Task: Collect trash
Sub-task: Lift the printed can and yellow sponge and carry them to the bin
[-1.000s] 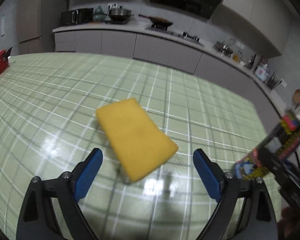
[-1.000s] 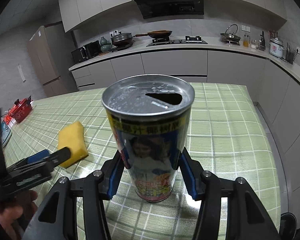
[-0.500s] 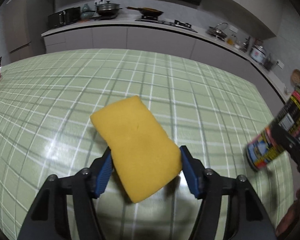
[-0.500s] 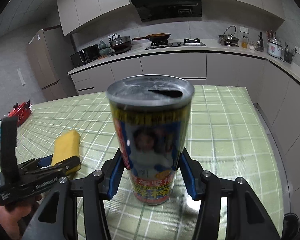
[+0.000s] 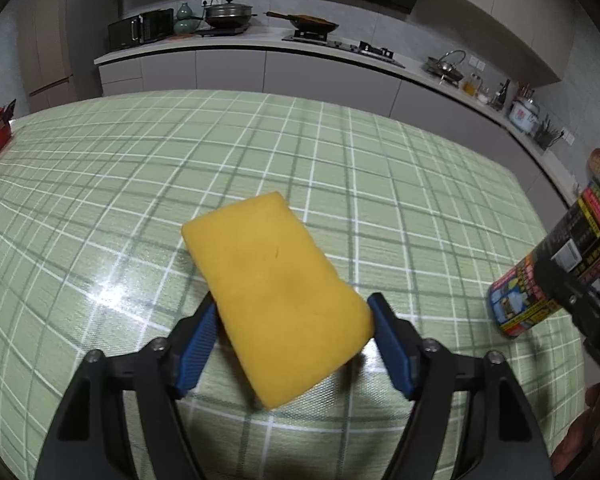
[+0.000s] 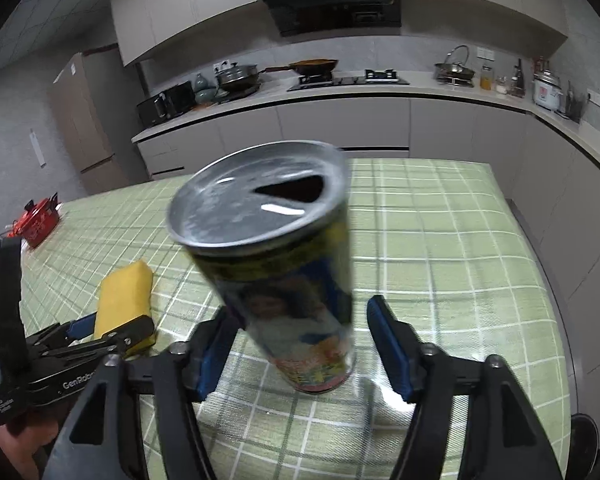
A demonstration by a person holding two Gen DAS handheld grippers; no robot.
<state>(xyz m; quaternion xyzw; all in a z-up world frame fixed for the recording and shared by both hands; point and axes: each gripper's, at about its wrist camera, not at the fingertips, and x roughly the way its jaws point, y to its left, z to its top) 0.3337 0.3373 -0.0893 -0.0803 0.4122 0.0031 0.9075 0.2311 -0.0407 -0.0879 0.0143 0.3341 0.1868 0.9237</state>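
From the left wrist view, the left gripper (image 5: 292,344) had the yellow sponge (image 5: 274,300) between its blue pads, both touching its sides, the jaws easing open a little around it; the sponge slanted above the green checked tablecloth (image 5: 380,184). Right of the sponge, the can (image 5: 556,272) showed tilted in the other gripper. From the right wrist view, the right gripper (image 6: 296,346) had the opened can (image 6: 284,272) leaning left, its left pad against it and a gap at the right pad, jaws opening slightly — the hold looked doubtful. The sponge (image 6: 126,300) lay left of the can. The pick-up step seemed in hand; next, both pieces would need firmer grips and carrying to a bin, which no view showed.
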